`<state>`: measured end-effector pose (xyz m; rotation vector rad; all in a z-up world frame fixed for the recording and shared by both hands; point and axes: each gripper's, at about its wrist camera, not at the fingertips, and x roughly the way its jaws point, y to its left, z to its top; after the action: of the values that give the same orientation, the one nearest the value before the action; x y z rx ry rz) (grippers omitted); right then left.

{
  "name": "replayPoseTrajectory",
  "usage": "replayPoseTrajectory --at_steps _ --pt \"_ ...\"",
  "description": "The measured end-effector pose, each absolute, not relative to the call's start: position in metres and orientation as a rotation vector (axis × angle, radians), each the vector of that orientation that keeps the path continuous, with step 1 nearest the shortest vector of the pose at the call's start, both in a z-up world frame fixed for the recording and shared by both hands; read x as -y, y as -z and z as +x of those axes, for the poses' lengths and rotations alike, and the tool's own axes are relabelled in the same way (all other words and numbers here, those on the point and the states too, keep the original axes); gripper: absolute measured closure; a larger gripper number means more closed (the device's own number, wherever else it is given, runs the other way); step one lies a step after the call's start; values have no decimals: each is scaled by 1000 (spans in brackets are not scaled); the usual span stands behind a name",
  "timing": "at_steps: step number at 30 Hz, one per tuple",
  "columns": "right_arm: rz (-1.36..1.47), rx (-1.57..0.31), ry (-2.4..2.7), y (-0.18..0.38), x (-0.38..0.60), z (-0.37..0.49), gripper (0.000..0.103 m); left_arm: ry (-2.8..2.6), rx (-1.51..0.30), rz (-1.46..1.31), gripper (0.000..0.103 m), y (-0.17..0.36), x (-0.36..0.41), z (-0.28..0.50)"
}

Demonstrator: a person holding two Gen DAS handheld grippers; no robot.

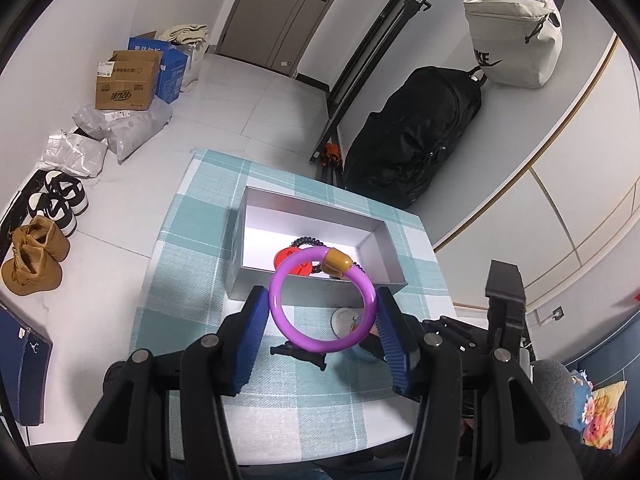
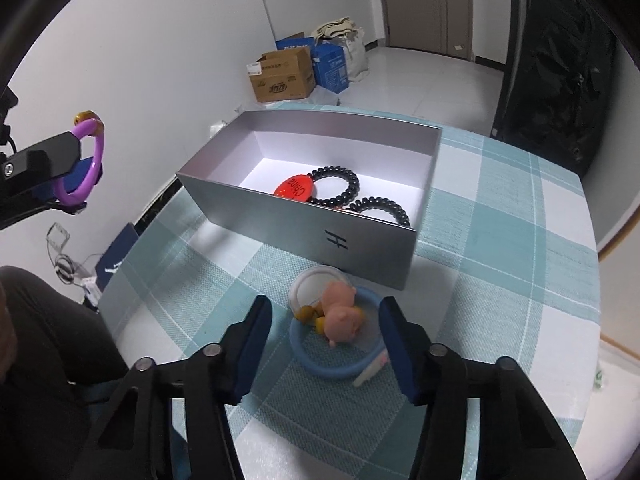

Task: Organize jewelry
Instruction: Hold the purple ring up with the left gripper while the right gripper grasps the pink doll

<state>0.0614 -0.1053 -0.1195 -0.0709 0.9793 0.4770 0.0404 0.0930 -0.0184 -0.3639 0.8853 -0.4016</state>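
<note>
A table under a teal-and-white checked cloth (image 2: 500,216) carries an open grey cardboard box (image 2: 304,222) with a white floor. Inside it lie two coiled strings of black beads (image 2: 348,184) and one red oval tag (image 2: 294,189) with white lettering. Just before the box's near wall, on the cloth, sit one blue rubbery ring bracelet (image 2: 320,366), one round white-lidded clear dish (image 2: 314,286) and one pink pig-shaped charm (image 2: 340,316) with small amber beads (image 2: 306,314) at its side; the pig lies across the ring and touches the dish.

The left gripper (image 1: 322,316) is clenched on one glossy purple bangle with a gold-brown clasp (image 1: 280,304), its blue pads (image 1: 250,332) pressing the ring from both sides. It holds the bangle in the air, tilted downward, short of the box's near wall, which stands between it and the box's floor.

The right gripper (image 2: 326,328) points steeply down at the blue ring, its pads standing either side of the ring and the pig. The right-hand pad looks to meet the ring's edge; the left one stands clear, so it grasps nothing.

Beyond the table: two cardboard cartons, a blue box, three pairs of shoes (image 1: 44,236), a black backpack (image 1: 416,140) and a white bag (image 1: 516,40).
</note>
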Motion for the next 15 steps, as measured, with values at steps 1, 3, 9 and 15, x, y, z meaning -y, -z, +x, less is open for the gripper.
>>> replayPoseTrajectory --at_steps 1,3,9,15 --pt "-81 -984 -468 121 104 62 60 402 -886 -365 55 18 -94 40" --pt "-85 -1000 -462 125 103 64 65 401 -883 -370 55 18 -95 40" --pt "-113 -1000 -445 128 102 64 76 403 -886 -374 55 18 -96 40" --pt "-116 -994 -445 127 103 64 83 401 -887 -370 55 19 -96 41"
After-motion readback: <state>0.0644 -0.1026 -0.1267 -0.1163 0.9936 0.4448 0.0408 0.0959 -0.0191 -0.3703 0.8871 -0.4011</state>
